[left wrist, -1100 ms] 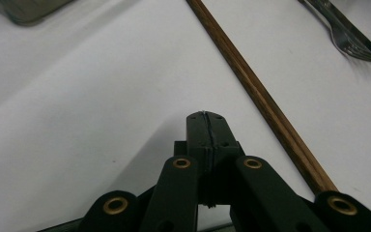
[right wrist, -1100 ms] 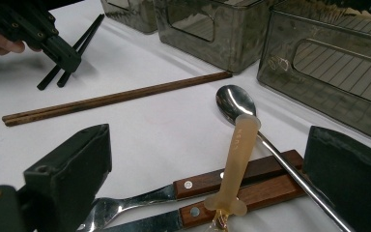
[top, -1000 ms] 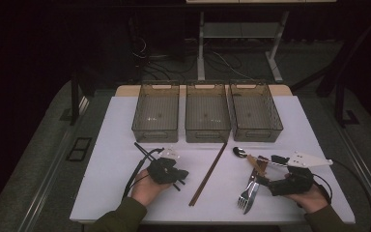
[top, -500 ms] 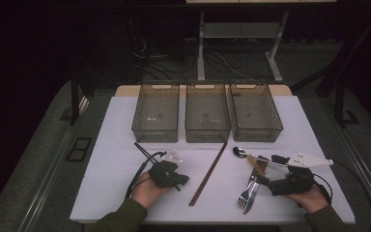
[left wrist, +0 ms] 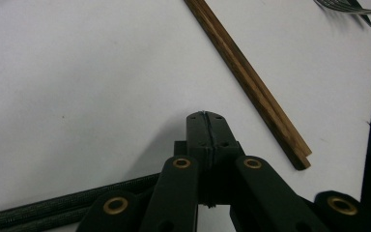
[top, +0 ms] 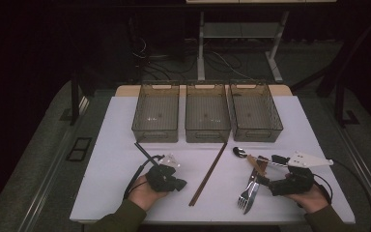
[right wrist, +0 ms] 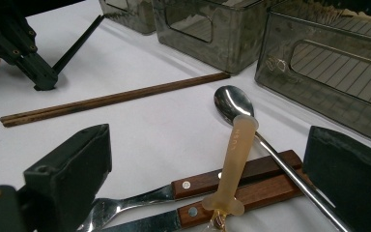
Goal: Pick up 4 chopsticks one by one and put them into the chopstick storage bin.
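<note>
Left gripper: resting low on the white table, jaws pressed together with nothing between them, tip aimed rightward toward the chopsticks.

Chopsticks: a brown wooden pair lying side by side and touching, flat on the table. Long axis runs from the near end, just right of the left gripper's tip, up and away to the far end close beneath the middle bin. In the left gripper view the near end lies just beside the closed tip, to its right. This gripper is much the nearer of the two to the pair.

Three bins: clear, empty, in a row along the far side of the table; left bin, middle bin, right bin.

Cutlery cluster: a spoon, bowl toward the bins, handle crossing two wooden-handled forks; a pale translucent piece lies across the handles. Forks' tines point toward the person.

Right gripper: jaws spread wide, straddling the fork handles and spoon shaft without yet pinching anything. The cluster lies directly ahead, its long axes roughly across the opening.

Judgement: the right gripper is placed to close on the cutlery; the chopsticks fall to the left.
</note>
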Demonstrator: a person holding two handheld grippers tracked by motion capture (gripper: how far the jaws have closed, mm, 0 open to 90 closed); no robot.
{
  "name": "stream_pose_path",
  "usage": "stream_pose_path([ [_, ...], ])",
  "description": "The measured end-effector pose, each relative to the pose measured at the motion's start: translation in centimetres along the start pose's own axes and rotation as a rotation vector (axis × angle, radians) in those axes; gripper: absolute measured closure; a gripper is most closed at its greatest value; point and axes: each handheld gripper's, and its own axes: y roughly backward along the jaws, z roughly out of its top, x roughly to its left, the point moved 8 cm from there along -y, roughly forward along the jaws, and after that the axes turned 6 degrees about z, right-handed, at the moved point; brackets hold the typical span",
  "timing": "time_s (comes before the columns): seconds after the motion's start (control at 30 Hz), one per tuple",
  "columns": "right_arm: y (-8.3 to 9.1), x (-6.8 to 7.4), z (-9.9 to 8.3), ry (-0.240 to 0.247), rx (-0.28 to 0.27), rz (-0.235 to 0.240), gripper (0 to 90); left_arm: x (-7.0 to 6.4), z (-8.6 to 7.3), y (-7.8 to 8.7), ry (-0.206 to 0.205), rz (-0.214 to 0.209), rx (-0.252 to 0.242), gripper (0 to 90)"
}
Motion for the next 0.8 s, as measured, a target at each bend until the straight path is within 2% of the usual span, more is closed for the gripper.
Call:
stream_pose_path([
  [0.43,0.0,0.0,0.0,0.002,0.002,-0.003,3.6,-0.6,-0.9,0.6,0.010,-0.017,0.016,89.8],
  [0.5,0.0,0.0,0.0,0.001,0.002,-0.003,3.6,-0.6,-1.2,0.9,-0.002,-0.017,0.026,89.7],
  [0.6,0.0,0.0,0.0,0.001,0.002,-0.003,3.6,-0.7,-1.4,1.1,0.008,-0.018,0.024,89.8],
  [0.63,0.0,0.0,0.0,0.001,0.002,-0.003,3.6,-1.0,-1.6,1.2,0.041,-0.018,0.025,89.7],
  [0.7,0.0,0.0,0.0,0.000,0.003,-0.003,3.6,-0.8,-1.7,1.3,0.014,-0.018,0.025,89.8],
  [0.73,0.0,0.0,0.0,-0.001,0.003,-0.003,3.6,-1.0,-1.8,1.3,0.040,-0.019,0.025,89.8],
  [0.77,0.0,0.0,0.0,-0.001,0.003,-0.004,3.6,-0.8,-1.8,1.4,0.010,-0.018,0.028,89.8],
  [0.8,0.0,0.0,0.0,0.000,0.002,-0.005,3.6,-0.9,-1.9,1.4,0.016,-0.017,0.029,89.8],
])
